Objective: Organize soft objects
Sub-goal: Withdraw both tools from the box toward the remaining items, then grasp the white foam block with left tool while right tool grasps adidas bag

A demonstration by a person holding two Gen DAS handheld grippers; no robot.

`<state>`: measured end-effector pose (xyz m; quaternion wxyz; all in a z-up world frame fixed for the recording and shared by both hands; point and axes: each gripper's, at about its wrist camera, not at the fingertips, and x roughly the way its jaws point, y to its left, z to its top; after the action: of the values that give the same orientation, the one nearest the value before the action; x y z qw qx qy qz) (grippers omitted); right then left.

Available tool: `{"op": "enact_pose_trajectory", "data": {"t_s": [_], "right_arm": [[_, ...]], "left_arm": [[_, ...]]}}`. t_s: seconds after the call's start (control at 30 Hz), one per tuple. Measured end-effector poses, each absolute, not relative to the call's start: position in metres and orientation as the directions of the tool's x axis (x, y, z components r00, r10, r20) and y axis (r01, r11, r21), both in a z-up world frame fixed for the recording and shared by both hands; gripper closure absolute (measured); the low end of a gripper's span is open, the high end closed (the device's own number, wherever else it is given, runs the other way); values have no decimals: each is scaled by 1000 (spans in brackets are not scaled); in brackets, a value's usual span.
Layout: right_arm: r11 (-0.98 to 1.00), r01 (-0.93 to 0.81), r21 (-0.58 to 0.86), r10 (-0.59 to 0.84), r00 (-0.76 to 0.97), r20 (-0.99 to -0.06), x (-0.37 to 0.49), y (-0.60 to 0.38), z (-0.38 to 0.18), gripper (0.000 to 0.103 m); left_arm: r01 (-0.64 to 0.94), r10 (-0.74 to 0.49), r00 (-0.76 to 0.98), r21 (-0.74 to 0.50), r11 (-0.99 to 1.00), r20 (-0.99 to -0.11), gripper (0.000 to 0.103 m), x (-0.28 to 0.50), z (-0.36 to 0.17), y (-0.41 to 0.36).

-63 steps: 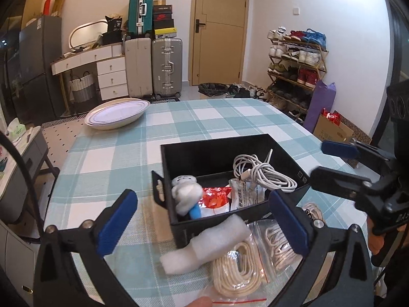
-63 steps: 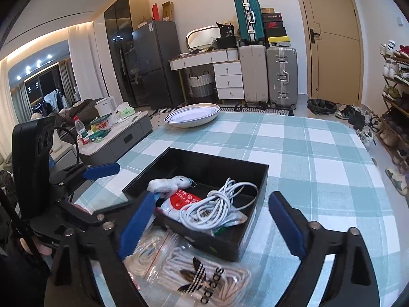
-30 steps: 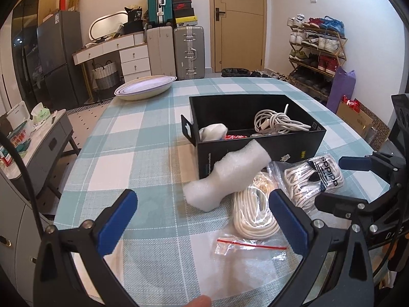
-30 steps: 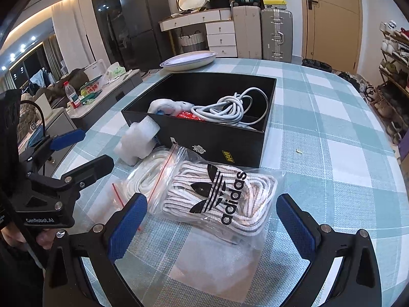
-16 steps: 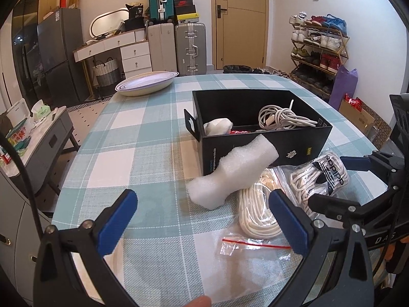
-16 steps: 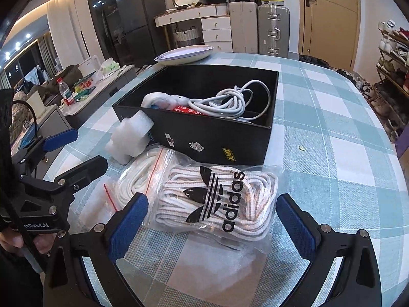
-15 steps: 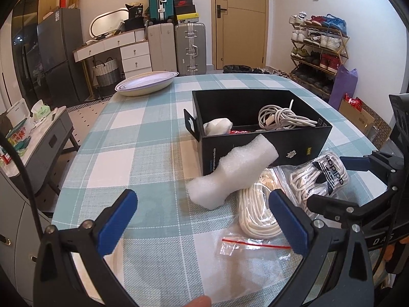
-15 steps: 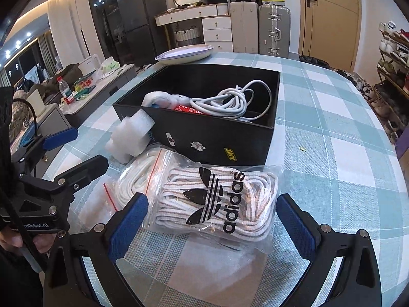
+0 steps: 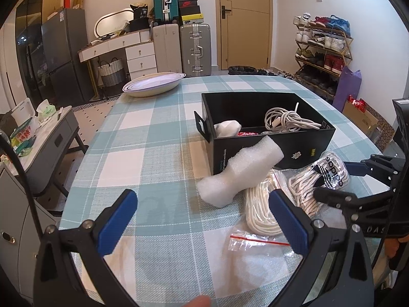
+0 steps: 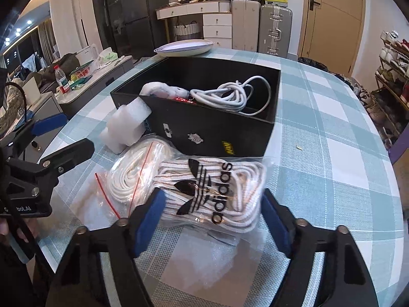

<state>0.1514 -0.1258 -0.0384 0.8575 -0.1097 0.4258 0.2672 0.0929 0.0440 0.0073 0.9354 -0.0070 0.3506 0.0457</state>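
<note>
Clear, slippery plastic is the main hazard here: the bag of white laces printed with the adidas logo (image 10: 212,192) lies flat on the checked tablecloth (image 10: 332,158), just in front of the black box (image 10: 219,130). The right gripper (image 10: 211,217) straddles its near end, jaws closing, the bag between the blue pads; whether the pads press it yet is unclear, so no firm grip is recorded.

Left gripper (image 9: 202,220) hovers with jaws wide apart and empty, short of the white foam piece (image 9: 240,174) that leans against the box's front corner.

Risks, as judged:
- Pads may pinch only loose film, not the lace bundle; the bag could then slide or sag out on lifting.
- A second zip bag of white cord (image 10: 133,176) lies touching the first, its film partly under it; a closing pinch could catch both and drag the wrong one.
- The box already holds a white cable coil (image 10: 230,94) and a pale soft item (image 10: 163,89); a sagging bag may snag the front wall.
- Foam piece may topple if the bags shift.
</note>
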Motion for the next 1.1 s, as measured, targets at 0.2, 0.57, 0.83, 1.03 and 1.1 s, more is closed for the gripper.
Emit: {"op": "enact_pose_trajectory", "data": {"t_s": [0.2,0.57,0.83,1.03,1.1], "right_arm": [[806,-583,107,422,436,-795,154,-141,-32,63],[696,-718,-24,399,414,-818,133,-147,-29,32],[423,-873,-244,372,412,-832,119,-110,-27,24],[295,-922,-249,347,347,-871,123,-87,-40,24],[285,-931,-228,348,322,-880,124,-85,-41,28]], "left_arm": [[-93,73,749,5,996,-659,0,90,7,46],[-68,59,747,12,998,-663,0,95,6,46],[-81,62,737,3,997,-673,0,95,4,53],[-78,52,726,-8,997,-686,0,98,2,56],[-73,51,722,-3,997,-690,0,100,2,54]]}}
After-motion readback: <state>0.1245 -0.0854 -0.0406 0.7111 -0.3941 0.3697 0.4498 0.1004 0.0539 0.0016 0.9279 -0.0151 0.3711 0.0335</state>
